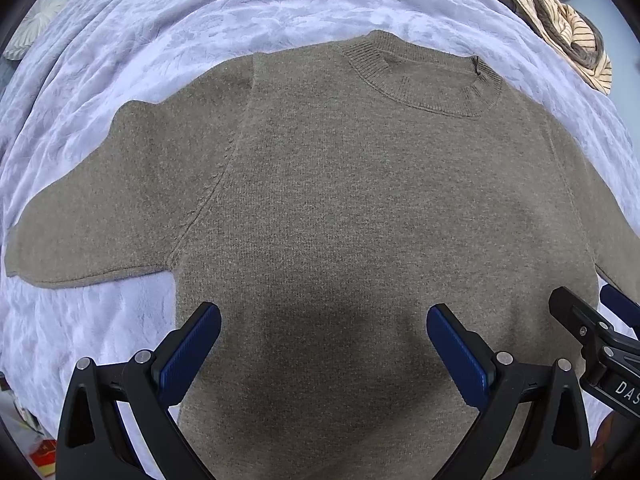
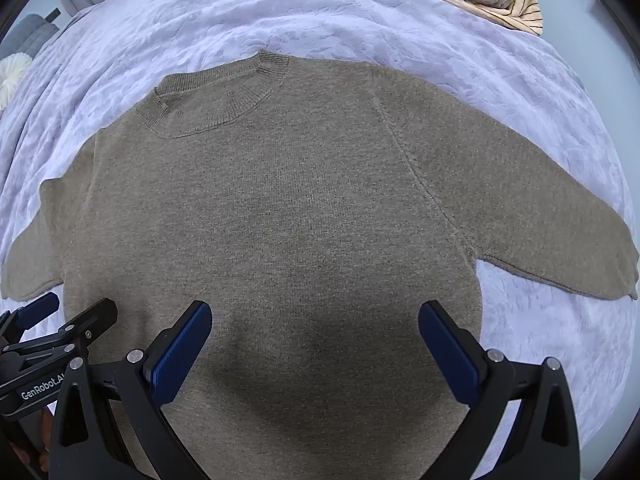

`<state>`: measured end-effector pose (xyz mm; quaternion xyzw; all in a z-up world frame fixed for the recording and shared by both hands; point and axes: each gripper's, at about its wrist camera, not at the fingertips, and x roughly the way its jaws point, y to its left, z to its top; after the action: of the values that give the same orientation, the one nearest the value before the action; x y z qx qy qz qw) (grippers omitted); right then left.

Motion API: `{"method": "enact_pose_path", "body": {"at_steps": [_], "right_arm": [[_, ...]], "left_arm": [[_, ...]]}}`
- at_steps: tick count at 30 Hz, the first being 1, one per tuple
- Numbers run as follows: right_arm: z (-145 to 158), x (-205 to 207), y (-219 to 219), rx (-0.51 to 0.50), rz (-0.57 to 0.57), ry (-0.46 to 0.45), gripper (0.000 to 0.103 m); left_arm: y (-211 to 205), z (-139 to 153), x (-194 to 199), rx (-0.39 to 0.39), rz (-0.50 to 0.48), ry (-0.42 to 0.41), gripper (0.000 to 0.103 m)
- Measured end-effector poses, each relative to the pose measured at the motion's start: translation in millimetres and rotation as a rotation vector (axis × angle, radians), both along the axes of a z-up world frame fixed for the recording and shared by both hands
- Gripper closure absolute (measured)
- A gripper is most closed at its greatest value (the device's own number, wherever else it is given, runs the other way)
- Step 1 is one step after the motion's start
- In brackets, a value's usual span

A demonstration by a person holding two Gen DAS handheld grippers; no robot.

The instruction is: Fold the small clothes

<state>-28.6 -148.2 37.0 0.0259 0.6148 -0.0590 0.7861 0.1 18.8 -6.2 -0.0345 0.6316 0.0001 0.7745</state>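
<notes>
I see the sweater (image 1: 360, 200) lying flat and face up on the bedspread (image 1: 200, 20), sleeves out, nothing folded yet. My left gripper (image 1: 324, 340) and right gripper (image 2: 316, 336) hover above it, fingers spread, holding nothing.

One sweater (image 1: 360, 208), two tongs (image 1: 324, 344) (image 2: 316, 340), one blanket (image 1: 200, 20)

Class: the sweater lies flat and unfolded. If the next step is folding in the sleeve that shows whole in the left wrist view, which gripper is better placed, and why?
Left. The left gripper hangs open over the sweater nearest that left sleeve; the right gripper, also open, sits toward the opposite sleeve.
</notes>
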Motion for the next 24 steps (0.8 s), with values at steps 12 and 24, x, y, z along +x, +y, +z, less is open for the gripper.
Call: {"method": "enact_pose_path", "body": {"at_steps": [12, 24], "right_arm": [[4.2, 1.7, 25.4, 0.099, 0.027, -0.038, 0.0], [-8.5, -0.2, 122.8, 0.247, 0.225, -0.033, 0.0]], "left_arm": [[38.8, 4.7, -4.4, -0.096, 0.015, -0.028, 0.0], [237.5, -2.0, -48.3, -0.195, 0.336, -0.167, 0.0]]}}
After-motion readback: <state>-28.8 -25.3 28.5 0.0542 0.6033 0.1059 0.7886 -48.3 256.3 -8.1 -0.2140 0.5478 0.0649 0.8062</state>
